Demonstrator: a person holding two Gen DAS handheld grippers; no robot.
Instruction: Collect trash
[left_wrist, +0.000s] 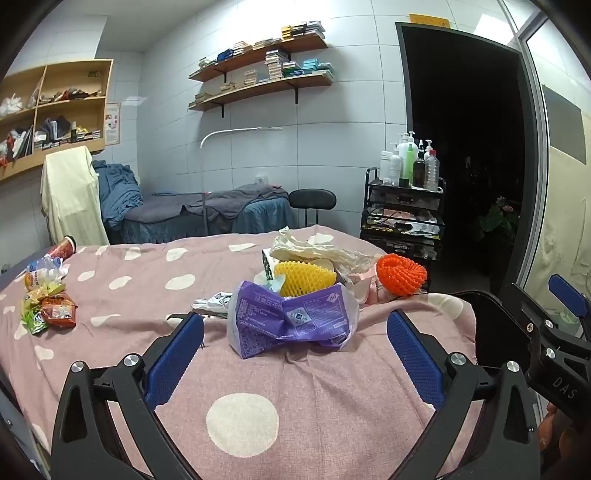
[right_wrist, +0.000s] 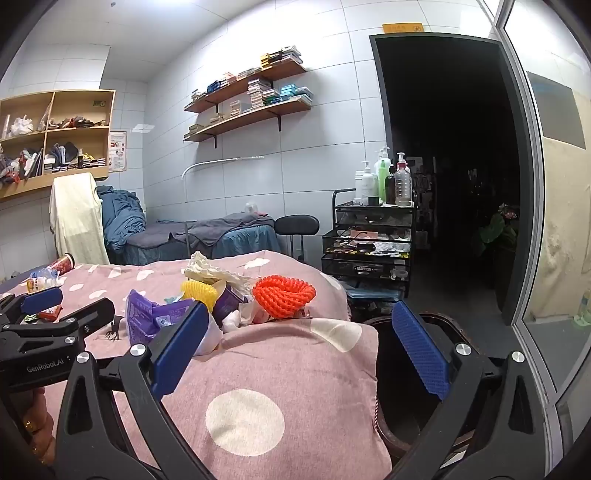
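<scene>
Trash all uncollected on the bed, both tongs wide and empty.

Nothing looks gathered yet, as I judge it: the left gripper stands with its blue ribbed pads spread wide, and just ahead between them lies a crumpled purple plastic wrapper, glossy and printed. Behind that sit a yellow foam fruit net, a crinkled cream paper bag and, to the right, an orange foam net rolled into a ring. Far off to the left lies a second heap: snack packets, a squashed clear bottle and a tipped red paper cup. The right gripper also gapes, holding nothing; under its right pad is a dark round bin, seemingly the destination. The pink dotted bedspread is soft, wrinkled cloth.
</scene>
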